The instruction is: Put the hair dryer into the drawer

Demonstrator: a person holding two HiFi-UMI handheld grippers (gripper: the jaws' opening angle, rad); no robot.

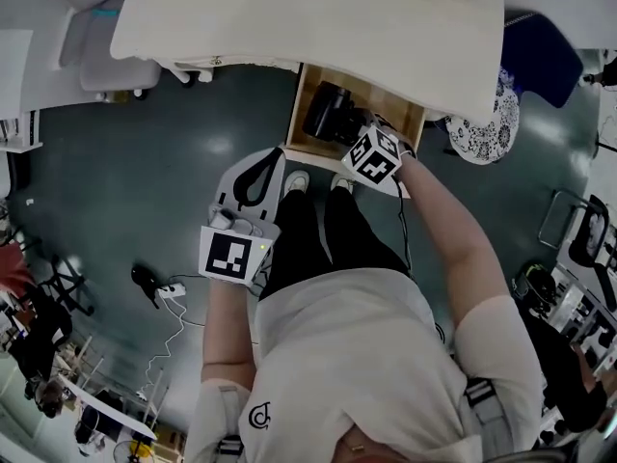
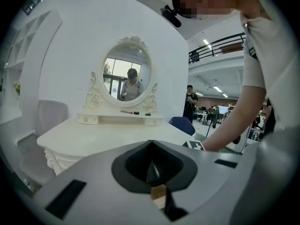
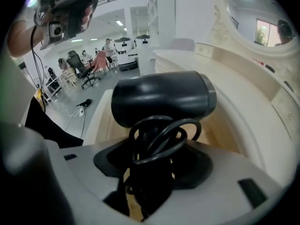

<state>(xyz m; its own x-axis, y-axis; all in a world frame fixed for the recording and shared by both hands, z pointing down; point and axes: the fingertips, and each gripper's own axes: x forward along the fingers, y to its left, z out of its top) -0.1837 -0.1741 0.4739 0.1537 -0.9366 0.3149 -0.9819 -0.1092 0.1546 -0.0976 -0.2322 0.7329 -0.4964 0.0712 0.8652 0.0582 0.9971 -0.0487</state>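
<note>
The black hair dryer, its cord coiled round the handle, is held in my right gripper, which is shut on that handle. In the head view the hair dryer hangs over the open wooden drawer of the white dressing table, and my right gripper points steeply down into it. The drawer's wooden bottom shows behind the dryer. My left gripper hovers over the floor left of the drawer. Its jaws meet at the tips with nothing between them, as the left gripper shows in its own view.
The tabletop overhangs the drawer's back part. An oval mirror stands on the table. A white chair is to the left, a patterned blue-and-white seat to the right. A power strip and cable lie on the floor. The person's feet are just before the drawer.
</note>
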